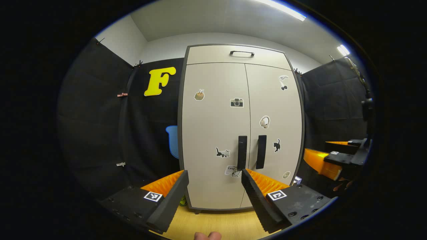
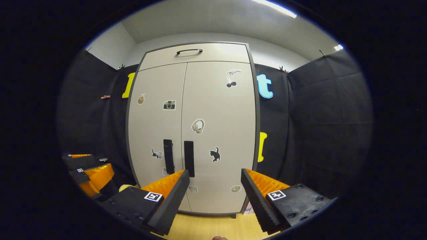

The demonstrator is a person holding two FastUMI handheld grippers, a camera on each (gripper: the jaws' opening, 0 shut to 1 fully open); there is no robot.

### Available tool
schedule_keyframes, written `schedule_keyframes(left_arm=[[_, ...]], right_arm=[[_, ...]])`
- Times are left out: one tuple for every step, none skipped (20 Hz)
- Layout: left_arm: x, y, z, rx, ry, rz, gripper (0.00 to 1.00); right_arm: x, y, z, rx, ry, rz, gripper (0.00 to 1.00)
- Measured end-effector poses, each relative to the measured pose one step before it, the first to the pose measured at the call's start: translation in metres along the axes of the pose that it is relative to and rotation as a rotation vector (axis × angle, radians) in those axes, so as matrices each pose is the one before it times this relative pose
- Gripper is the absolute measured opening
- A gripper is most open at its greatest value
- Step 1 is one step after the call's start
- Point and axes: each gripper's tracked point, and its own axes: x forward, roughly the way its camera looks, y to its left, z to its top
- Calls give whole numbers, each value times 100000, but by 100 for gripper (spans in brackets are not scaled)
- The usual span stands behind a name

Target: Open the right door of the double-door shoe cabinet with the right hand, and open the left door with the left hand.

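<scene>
In the left gripper view, the left claw (image 1: 215,173) is seen with its fingers set wide apart and nothing between them. It is held in front of the shoe cabinet (image 1: 241,126), apart from it. Both doors are closed. The left door (image 1: 215,133) carries a black vertical handle (image 1: 242,151) near the middle seam, and the right door (image 1: 273,130) carries its own black handle (image 1: 261,151) just beside it. Small stickers are placed on both doors, among them a camera sticker (image 1: 236,102) and a cat sticker (image 1: 222,152). A drawer front with a black pull (image 1: 241,53) is seen above the doors. The cabinet stands on a wooden floor (image 1: 217,223). At the right edge the other gripper (image 1: 337,158) is seen, held well apart from the cabinet.

In the right gripper view, the right claw (image 2: 215,173) is also seen with its fingers wide apart, empty, in front of the closed right door (image 2: 217,133). The tip of one finger (image 2: 181,181) lies near the lower end of the right handle (image 2: 188,158) in the picture, but contact cannot be told.
</scene>
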Motion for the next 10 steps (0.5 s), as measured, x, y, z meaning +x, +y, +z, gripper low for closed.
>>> schedule_keyframes(left_arm=[[-261,289,-173,246,185,-97,98],[-227,247,-250,539,76,-113,98],[-228,300,-233,653,78,-95,98],[-140,224,-231,141,294,-340,98],[-189,149,-375,-191,519,-424,98],[-113,228,-340,-320,660,-312,98],[-155,257,-274,-169,535,-228,98],[0,261,-201,56,442,-49,98],[-68,270,-288,205,227,166,98],[-90,345,-68,117,143,280,98]], right_arm=[[1057,873,-119,318,158,827,98],[1165,852,-45,764,-734,688,98],[1055,606,-72,462,-497,-217,98],[1224,655,-206,627,-600,525,98],[1138,719,-282,903,-461,452,98],[1060,607,-406,1574,357,847,98],[1051,472,-279,1281,-175,95,98],[1036,217,-280,509,-161,-447,98],[981,199,-174,103,-743,-529,98],[953,191,-335,127,-29,-523,98]])
